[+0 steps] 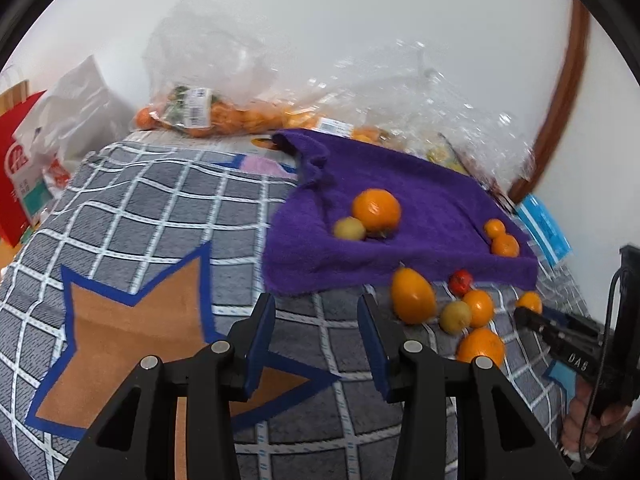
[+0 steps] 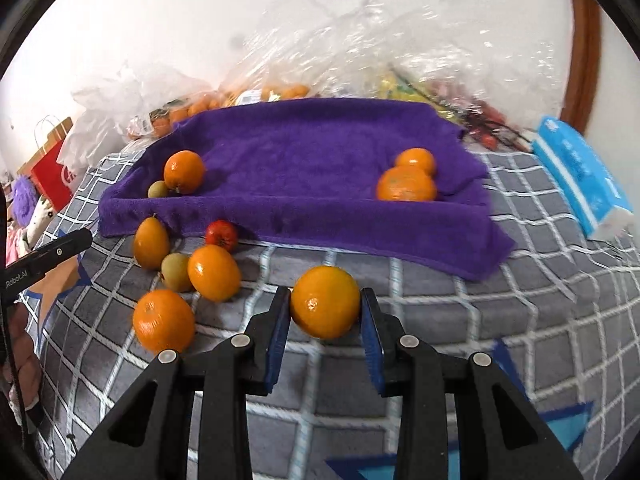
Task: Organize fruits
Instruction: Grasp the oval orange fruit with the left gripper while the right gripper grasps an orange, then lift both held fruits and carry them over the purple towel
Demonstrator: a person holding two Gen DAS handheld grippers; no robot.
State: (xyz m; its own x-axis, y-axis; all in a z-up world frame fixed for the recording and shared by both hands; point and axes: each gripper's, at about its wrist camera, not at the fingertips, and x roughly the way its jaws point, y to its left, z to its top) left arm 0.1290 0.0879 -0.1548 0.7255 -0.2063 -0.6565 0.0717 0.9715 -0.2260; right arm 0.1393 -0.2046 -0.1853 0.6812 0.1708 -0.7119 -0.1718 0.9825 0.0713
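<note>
A purple towel (image 2: 300, 152) lies on the checked blanket (image 2: 520, 300). On its left side sit an orange (image 2: 184, 171) and a small green fruit (image 2: 158, 189); two oranges (image 2: 406, 184) rest at its right. My right gripper (image 2: 326, 300) is shut on an orange (image 2: 325, 302) just in front of the towel's edge, both pads against it. Loose fruit lies to its left: an orange (image 2: 164, 326), another (image 2: 214, 267), a green one (image 2: 176, 272), a red one (image 2: 222, 235). My left gripper (image 1: 316, 304) hangs open over the blanket with nothing between its fingers.
Clear plastic bags (image 1: 208, 112) holding more oranges line the wall behind the towel. A blue tissue pack (image 2: 580, 176) lies at the right edge, a red paper bag (image 2: 54, 172) stands at the far left. A hand (image 1: 600, 420) grips the right tool.
</note>
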